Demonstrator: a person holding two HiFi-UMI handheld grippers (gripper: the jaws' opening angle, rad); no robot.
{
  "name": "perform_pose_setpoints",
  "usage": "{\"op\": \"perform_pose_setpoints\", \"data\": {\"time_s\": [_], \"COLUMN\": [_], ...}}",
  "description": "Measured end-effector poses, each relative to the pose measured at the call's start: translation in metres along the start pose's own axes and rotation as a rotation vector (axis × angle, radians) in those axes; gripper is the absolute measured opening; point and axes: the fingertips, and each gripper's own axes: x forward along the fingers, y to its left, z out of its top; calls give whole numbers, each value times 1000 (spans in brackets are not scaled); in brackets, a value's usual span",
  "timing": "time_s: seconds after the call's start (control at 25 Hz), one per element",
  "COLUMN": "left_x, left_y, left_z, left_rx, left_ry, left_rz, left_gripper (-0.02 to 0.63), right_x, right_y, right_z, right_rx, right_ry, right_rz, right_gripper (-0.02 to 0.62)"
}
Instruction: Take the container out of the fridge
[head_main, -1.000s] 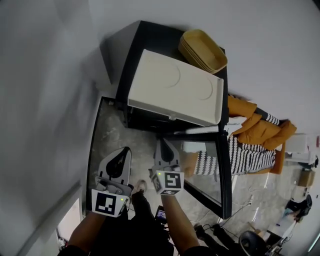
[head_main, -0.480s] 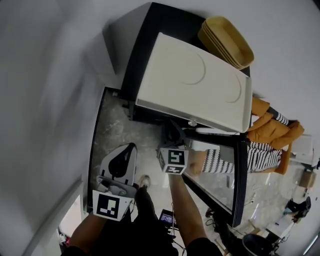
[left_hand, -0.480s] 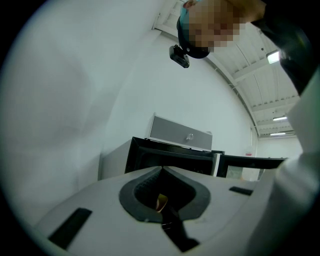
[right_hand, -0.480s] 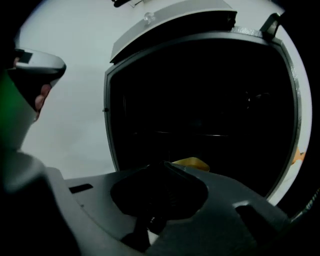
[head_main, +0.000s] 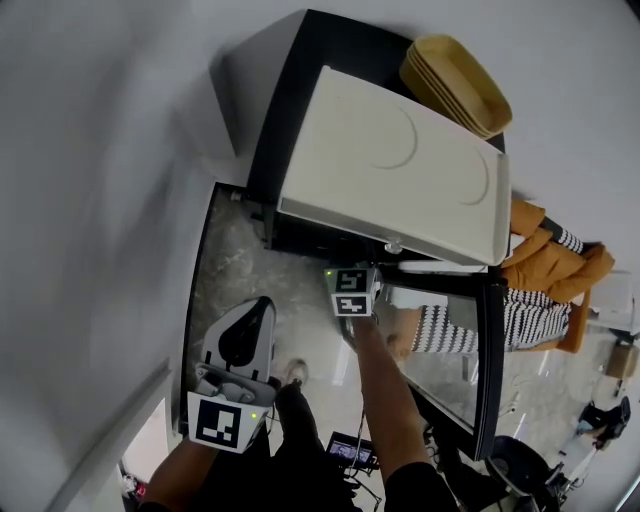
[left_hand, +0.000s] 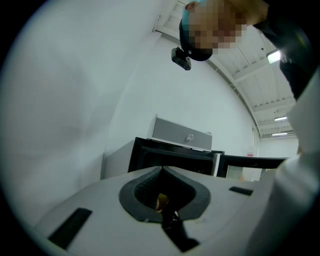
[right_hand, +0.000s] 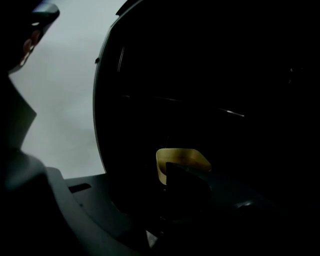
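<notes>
A black fridge (head_main: 285, 130) stands with its glass door (head_main: 455, 350) swung open to the right. My right gripper (head_main: 351, 293) reaches into the dark opening; only its marker cube shows in the head view, its jaws hidden under the fridge top. In the right gripper view a pale yellow container (right_hand: 183, 161) sits on a shelf inside the fridge (right_hand: 200, 75), just beyond my right gripper's (right_hand: 175, 172) dark jaw tips, which are too dark to read. My left gripper (head_main: 252, 318) hangs back at the lower left, shut and empty, its tips (left_hand: 161, 171) pointing at the fridge (left_hand: 170, 157).
A white appliance (head_main: 400, 170) sits on top of the fridge with a stack of yellow trays (head_main: 455, 80) behind it. A grey wall (head_main: 90, 200) runs close on the left. Orange and striped fabric (head_main: 545, 270) lies to the right of the door. My shoe (head_main: 294, 373) shows below.
My right gripper has moved forward and up, from in front of the open door into the fridge opening. The left gripper has stayed low at the left.
</notes>
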Motion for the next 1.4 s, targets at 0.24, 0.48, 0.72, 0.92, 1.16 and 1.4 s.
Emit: {"op": "perform_pose_setpoints", "data": {"time_s": [0.24,0.48,0.72,0.92,1.16,1.4], "left_x": [0,-2,-3,-3,-4,-3], "left_y": [3,6,10,10,10,10], "left_z": [-3,-9,-14,-16,-18,-19], "left_rx": [6,5,1,-12,-20,-24], "left_ry": [2,16,22,22,21,20], "left_rz": [-5,-4,-1,7,13,15], "left_gripper": [2,2,2,2,2,2], "right_x": [31,51,59,61,66,73], "right_y": [6,5,6,7,5,8], "right_z": [-27,-39,-40,-38,-35,-43], "right_rx": [-174,-280,-373,-431,-484,-551], "right_ry": [121,182,200,227,206,245], "right_rz": [45,66,74,81,73,97], "right_gripper": [55,61,71,72,74,74]}}
